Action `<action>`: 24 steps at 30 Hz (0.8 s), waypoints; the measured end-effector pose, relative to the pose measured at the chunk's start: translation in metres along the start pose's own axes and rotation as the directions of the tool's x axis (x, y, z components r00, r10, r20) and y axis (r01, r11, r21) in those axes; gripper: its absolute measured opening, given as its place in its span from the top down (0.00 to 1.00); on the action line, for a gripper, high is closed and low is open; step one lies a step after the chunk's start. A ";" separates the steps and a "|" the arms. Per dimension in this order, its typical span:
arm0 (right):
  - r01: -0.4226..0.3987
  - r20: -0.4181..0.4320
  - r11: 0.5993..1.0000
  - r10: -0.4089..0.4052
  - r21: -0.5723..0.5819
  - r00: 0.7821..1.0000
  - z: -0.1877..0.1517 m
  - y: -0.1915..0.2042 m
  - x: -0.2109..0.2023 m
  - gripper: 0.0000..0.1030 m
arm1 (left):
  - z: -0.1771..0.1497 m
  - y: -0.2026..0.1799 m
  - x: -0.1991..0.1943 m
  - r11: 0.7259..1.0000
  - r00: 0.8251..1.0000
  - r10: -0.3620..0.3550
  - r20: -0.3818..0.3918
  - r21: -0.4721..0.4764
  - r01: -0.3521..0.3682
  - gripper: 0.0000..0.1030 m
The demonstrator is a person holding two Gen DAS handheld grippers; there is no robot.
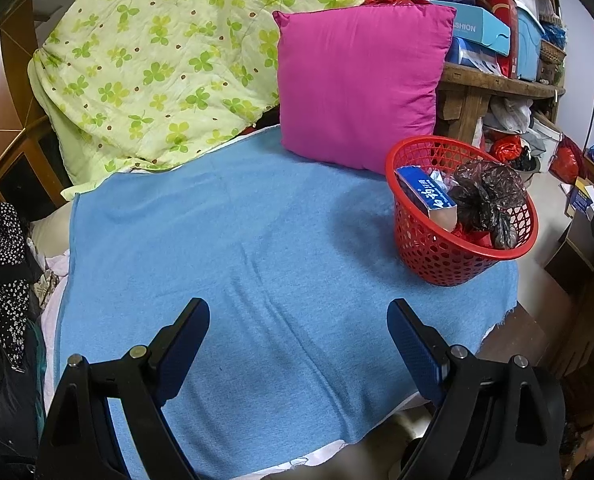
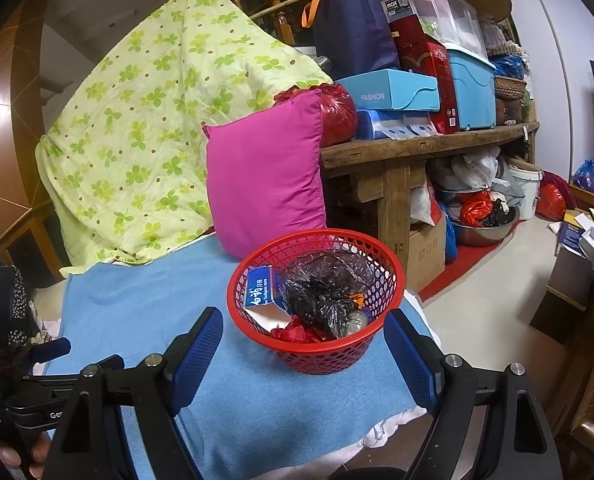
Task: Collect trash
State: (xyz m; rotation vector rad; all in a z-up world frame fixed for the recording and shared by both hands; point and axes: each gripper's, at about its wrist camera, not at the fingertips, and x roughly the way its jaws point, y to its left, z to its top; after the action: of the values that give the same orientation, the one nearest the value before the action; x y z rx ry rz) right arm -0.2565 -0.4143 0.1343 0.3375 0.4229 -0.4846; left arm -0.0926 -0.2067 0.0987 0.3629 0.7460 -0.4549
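A red mesh basket [image 1: 437, 252] [image 2: 337, 356] stands on the blue cloth [image 1: 237, 240] [image 2: 137, 300] near its right edge. Inside lie a blue and white carton [image 1: 427, 196] [image 2: 263, 290], a crumpled dark plastic bag [image 1: 487, 196] [image 2: 325, 292] and red scraps [image 2: 297, 334]. My left gripper [image 1: 299, 312] hovers open over bare cloth, left of the basket, nothing between its fingers. My right gripper [image 2: 303, 324] is open just in front of the basket, whose near rim shows between its blue pads [image 2: 199, 348] without touching them. The left gripper's body [image 2: 37, 376] shows at the right wrist view's lower left.
A magenta pillow [image 1: 357, 88] [image 2: 265, 176] and a green clover quilt [image 1: 157, 64] [image 2: 149, 132] lean at the back. A wooden bench [image 2: 417, 148] stacked with boxes stands right, with bags and bowls under it. Dotted dark fabric [image 1: 1, 276] lies left. The cloth's right edge drops to the floor [image 2: 489, 312].
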 end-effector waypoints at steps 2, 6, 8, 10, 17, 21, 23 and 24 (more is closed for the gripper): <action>0.001 0.001 1.000 -0.001 0.000 1.000 0.000 0.000 0.000 0.17 | 0.000 0.000 0.000 1.000 1.000 -0.002 -0.001 0.000 0.002 0.12; 0.002 0.001 1.000 -0.002 -0.002 1.000 0.000 0.001 0.001 0.17 | 0.000 0.000 0.000 1.000 1.000 -0.003 0.000 -0.001 0.003 0.12; 0.003 0.000 1.000 -0.003 -0.004 1.000 -0.001 0.001 0.001 0.17 | -0.001 0.001 0.000 1.000 1.000 -0.007 0.001 -0.003 0.007 0.12; 0.003 0.000 1.000 -0.003 -0.003 1.000 -0.001 0.001 0.001 0.17 | -0.001 0.002 0.000 1.000 1.000 -0.006 0.003 -0.002 0.006 0.12; 0.003 -0.001 1.000 -0.003 -0.005 1.000 -0.001 0.002 0.001 0.17 | -0.001 0.003 0.002 1.000 1.000 -0.011 -0.001 -0.002 0.011 0.12; 0.003 -0.001 1.000 -0.003 -0.006 1.000 -0.001 0.003 0.001 0.17 | -0.001 0.003 0.002 1.000 1.000 -0.011 0.001 -0.001 0.011 0.12; 0.005 0.000 1.000 -0.005 -0.006 1.000 -0.001 0.003 0.001 0.17 | -0.001 0.004 0.002 1.000 1.000 -0.012 0.002 -0.001 0.012 0.12; 0.004 0.000 1.000 -0.004 -0.006 1.000 -0.001 0.003 0.001 0.17 | 0.000 0.004 0.002 1.000 1.000 -0.012 0.002 -0.001 0.012 0.12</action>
State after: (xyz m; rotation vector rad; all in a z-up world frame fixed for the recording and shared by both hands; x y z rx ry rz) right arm -0.2546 -0.4117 0.1339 0.3312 0.4251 -0.4873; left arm -0.0896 -0.2039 0.0975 0.3570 0.7465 -0.4661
